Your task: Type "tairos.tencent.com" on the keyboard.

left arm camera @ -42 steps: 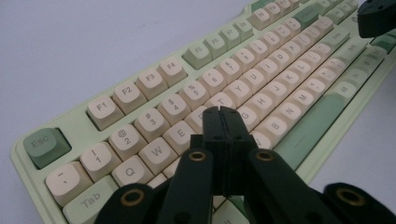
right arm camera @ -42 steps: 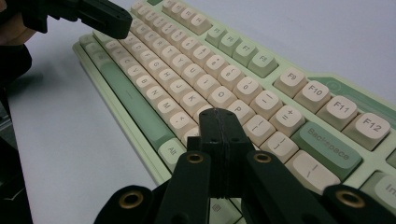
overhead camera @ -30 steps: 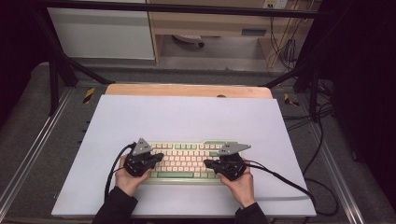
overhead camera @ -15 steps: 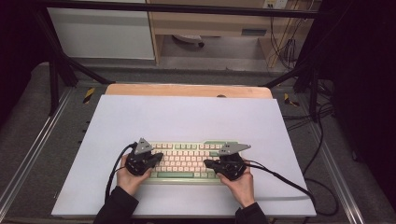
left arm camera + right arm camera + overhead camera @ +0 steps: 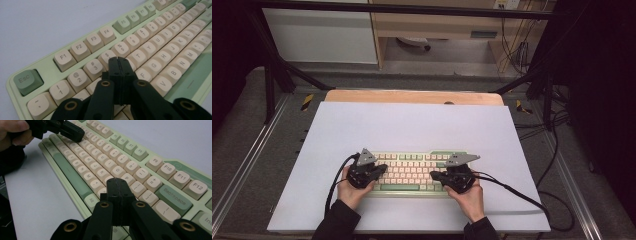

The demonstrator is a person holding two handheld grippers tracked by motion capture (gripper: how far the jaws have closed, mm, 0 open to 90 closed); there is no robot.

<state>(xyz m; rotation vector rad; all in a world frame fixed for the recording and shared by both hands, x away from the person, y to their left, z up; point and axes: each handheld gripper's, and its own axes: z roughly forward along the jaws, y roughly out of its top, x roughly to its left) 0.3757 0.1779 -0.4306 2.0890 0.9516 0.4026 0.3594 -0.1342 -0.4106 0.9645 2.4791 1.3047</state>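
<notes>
Nothing moved, both jaws closed over keyboard (image 5: pixel 412 170), keycap legends legible close up

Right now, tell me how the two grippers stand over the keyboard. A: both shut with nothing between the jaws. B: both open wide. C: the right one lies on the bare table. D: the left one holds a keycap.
A: the left gripper and the right gripper each show their jaws pressed together, empty, above the keyboard.
</notes>
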